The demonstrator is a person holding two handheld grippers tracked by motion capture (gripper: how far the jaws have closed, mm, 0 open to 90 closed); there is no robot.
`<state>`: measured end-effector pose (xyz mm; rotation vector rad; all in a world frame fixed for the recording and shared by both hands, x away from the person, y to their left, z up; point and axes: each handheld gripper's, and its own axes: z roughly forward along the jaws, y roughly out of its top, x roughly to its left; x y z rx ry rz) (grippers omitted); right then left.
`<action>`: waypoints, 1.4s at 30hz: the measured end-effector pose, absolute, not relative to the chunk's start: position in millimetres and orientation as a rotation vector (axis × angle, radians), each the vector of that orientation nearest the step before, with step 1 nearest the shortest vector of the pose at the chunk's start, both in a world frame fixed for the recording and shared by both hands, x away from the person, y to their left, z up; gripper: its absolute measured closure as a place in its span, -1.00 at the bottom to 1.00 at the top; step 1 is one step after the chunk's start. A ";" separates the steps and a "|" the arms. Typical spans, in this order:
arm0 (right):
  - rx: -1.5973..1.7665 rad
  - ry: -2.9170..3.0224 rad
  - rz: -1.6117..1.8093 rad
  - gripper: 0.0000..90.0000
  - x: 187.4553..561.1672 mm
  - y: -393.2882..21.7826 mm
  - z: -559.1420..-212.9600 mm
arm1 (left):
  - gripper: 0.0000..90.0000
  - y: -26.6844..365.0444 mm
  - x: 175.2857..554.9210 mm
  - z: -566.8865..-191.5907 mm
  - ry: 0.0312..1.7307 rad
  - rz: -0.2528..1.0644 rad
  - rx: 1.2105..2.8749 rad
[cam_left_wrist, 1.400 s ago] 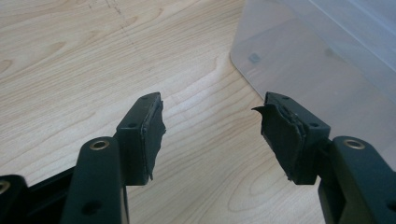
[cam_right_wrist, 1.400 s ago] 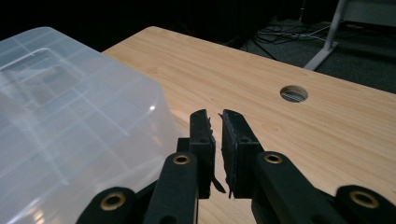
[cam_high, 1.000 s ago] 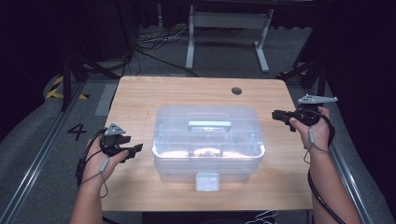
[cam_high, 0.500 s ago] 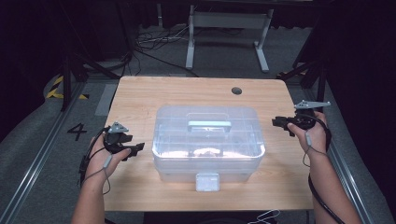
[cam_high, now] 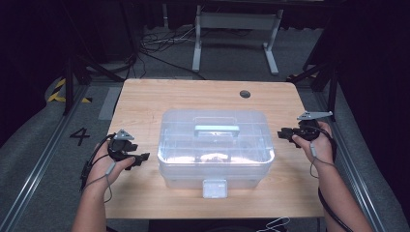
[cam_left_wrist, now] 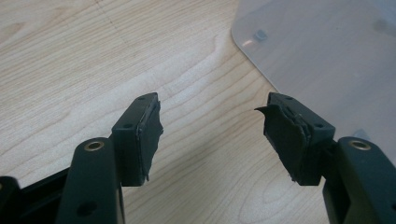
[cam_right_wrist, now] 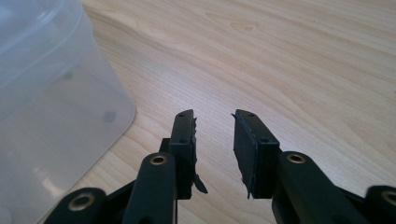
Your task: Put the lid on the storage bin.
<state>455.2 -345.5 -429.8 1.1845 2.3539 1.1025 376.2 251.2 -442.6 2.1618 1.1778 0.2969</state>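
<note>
A clear plastic storage box (cam_high: pixel 216 147) with a lid, a pale handle (cam_high: pixel 216 130) on top and a front latch (cam_high: pixel 214 188) sits in the middle of a light wooden bench (cam_high: pixel 145 101). A person holds tongs in each hand, one at either end of the box, as if about to take it from both sides. The left tongs (cam_high: pixel 141 158) rest low near the box's left end, released and spread wide with nothing between the pads, only wood grain below. The right tongs (cam_high: pixel 284 134) hover near the right end, apart from it; their jaws have just been opening and stand part-way apart, empty. Cables trail from both tools. Around the bench lie grey floor matting, a painted number four (cam_high: pixel 80 136), yellow-black tape (cam_high: pixel 59 90), loose cables and a white metal stand (cam_high: pixel 235 34) against a dark room.
</note>
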 end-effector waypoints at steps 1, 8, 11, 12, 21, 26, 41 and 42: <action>1.184 2.354 1.103 0.55 455.2 -345.5 -429.8 | -0.18 251.2 376.2 -442.6 1.178 0.297 2.162; 1.185 2.397 1.070 0.53 447.5 -343.0 -442.3 | -0.18 252.0 375.5 -442.5 1.160 0.282 2.173; 1.177 2.410 1.057 0.51 445.5 -341.6 -446.6 | -0.18 252.4 374.3 -442.2 1.171 0.275 2.164; 1.168 2.415 1.054 0.51 444.9 -341.5 -448.6 | -0.18 253.1 374.4 -441.9 1.162 0.276 2.170; 1.127 2.450 1.041 0.47 431.5 -339.4 -463.7 | -0.18 253.2 372.2 -441.9 1.125 0.258 2.189; 1.076 2.461 1.063 0.42 419.5 -336.1 -468.5 | -0.18 253.3 371.1 -441.7 1.096 0.237 2.205; 1.085 2.457 1.108 -0.16 398.7 -332.6 -484.4 | -0.19 253.9 368.4 -441.7 1.064 0.220 2.231; 1.053 2.441 1.096 -0.30 398.5 -332.1 -485.2 | -0.19 254.3 368.2 -442.0 1.058 0.214 2.237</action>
